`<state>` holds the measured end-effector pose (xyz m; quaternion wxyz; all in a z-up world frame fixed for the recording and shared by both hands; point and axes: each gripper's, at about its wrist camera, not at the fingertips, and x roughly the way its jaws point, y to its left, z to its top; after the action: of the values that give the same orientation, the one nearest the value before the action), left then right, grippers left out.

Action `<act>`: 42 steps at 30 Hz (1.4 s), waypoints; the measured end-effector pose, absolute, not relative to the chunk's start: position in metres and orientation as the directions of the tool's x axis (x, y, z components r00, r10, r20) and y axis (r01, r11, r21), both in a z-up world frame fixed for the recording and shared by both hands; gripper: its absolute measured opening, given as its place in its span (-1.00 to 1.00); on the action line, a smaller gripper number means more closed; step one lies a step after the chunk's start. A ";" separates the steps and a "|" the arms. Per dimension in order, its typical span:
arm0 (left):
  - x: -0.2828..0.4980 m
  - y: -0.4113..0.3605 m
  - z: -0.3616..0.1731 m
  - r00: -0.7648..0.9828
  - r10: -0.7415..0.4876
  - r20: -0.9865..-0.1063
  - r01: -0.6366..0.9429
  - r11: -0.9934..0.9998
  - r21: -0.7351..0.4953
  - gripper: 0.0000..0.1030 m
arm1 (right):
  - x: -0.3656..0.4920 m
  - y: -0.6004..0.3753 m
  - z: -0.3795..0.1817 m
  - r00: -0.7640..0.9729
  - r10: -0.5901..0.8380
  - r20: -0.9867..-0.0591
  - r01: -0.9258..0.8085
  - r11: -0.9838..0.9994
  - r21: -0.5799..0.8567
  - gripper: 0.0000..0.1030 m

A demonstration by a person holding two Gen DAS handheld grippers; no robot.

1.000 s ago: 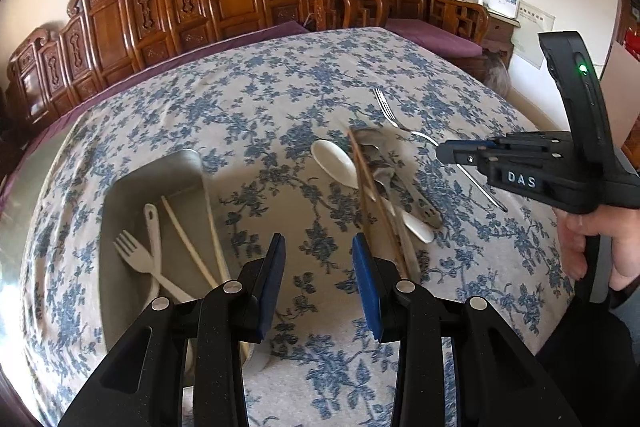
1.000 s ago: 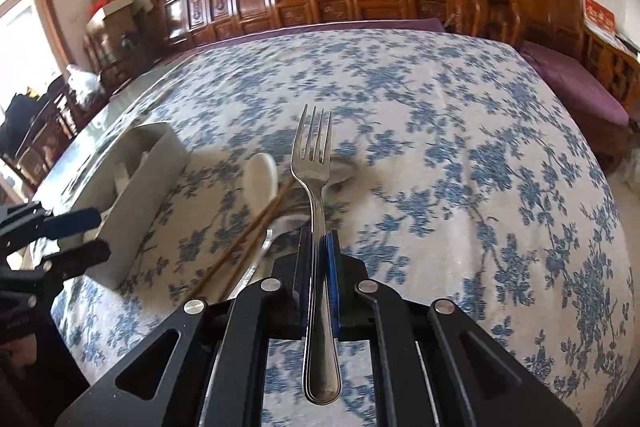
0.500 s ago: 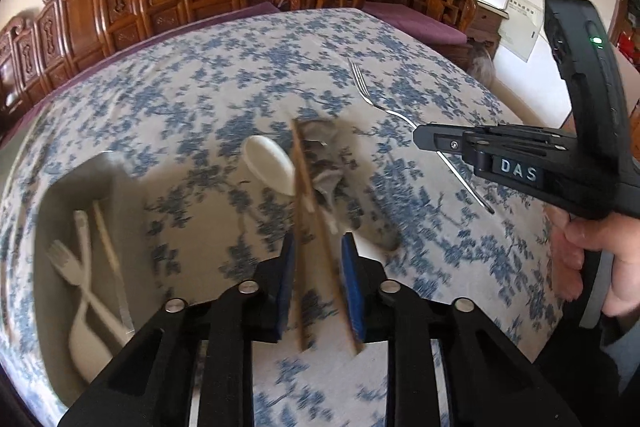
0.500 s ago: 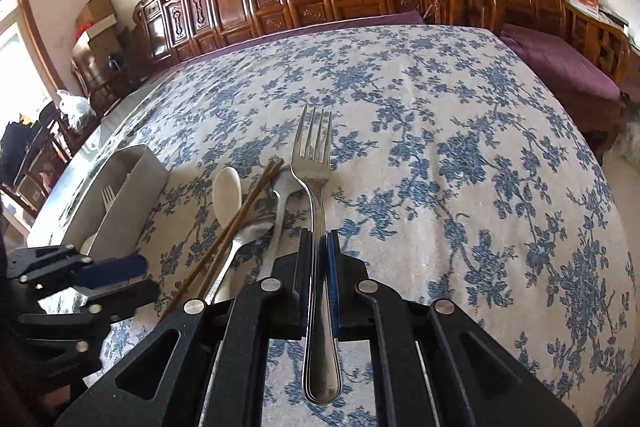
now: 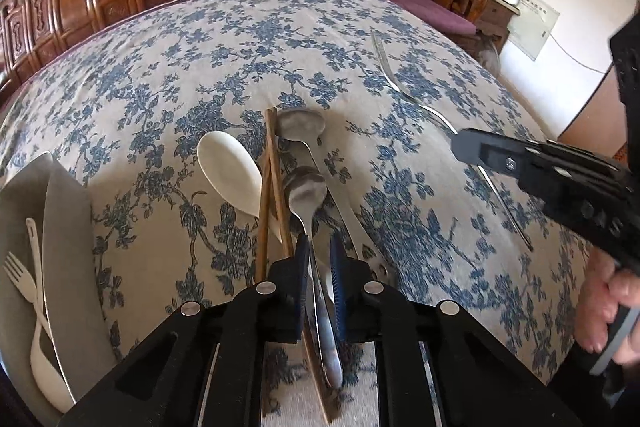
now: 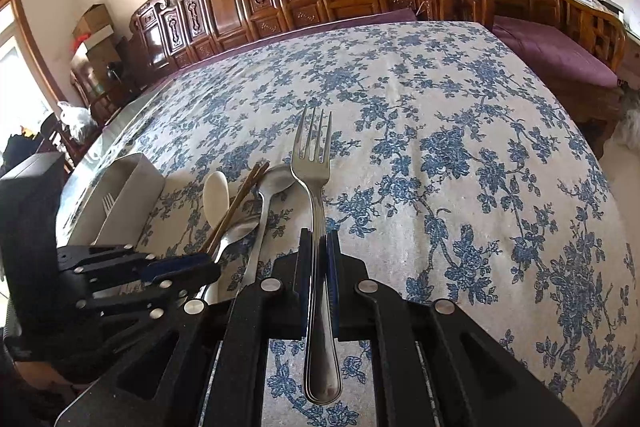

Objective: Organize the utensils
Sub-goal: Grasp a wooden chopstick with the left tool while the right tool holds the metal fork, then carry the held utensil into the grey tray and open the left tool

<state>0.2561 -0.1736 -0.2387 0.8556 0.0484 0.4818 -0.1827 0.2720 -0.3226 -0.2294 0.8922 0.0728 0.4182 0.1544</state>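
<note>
Steel spoon (image 5: 306, 195) handle sits between closing left gripper (image 5: 319, 269) fingers on the table, contact unclear; right gripper (image 6: 319, 263) pinches fork (image 6: 316, 163), tray (image 5: 64, 227) contents cut off.

Open cloth to the right, clutter to the left

The flowered tablecloth (image 6: 460, 155) lies bare across its far and right side, with easy passage there. On the left the way is crowded: a white spoon (image 5: 230, 173), brown chopsticks (image 5: 269, 187) and metal spoons (image 5: 306, 187) lie bunched together, with the grey tray (image 5: 64, 227) just beyond them at the table edge.
</note>
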 end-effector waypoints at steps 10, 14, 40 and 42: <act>0.273 -0.185 -0.247 0.459 -0.215 -0.862 0.361 0.932 -0.041 -0.81 | 0.273 -0.325 -0.227 0.607 0.346 -0.716 -0.209 0.938 0.277 -0.82; 0.272 -0.190 -0.249 0.467 -0.186 -0.864 0.373 0.928 0.002 -0.92 | 0.273 -0.325 -0.227 0.607 0.346 -0.715 -0.209 0.938 0.277 -0.82; 0.222 -0.145 -0.168 0.595 -0.251 -0.764 0.343 0.938 -0.041 -0.99 | 0.242 -0.284 -0.209 0.623 0.369 -0.689 -0.295 0.927 0.230 -0.83; 0.218 -0.141 -0.165 0.598 -0.254 -0.760 0.340 0.939 -0.046 -0.99 | 0.241 -0.283 -0.207 0.625 0.372 -0.686 -0.299 0.926 0.230 -0.83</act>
<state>0.2182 -0.1411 -0.1645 0.8924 0.0519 0.4162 -0.1666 0.2405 -0.2825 -0.2073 0.9003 0.0468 0.3907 0.1863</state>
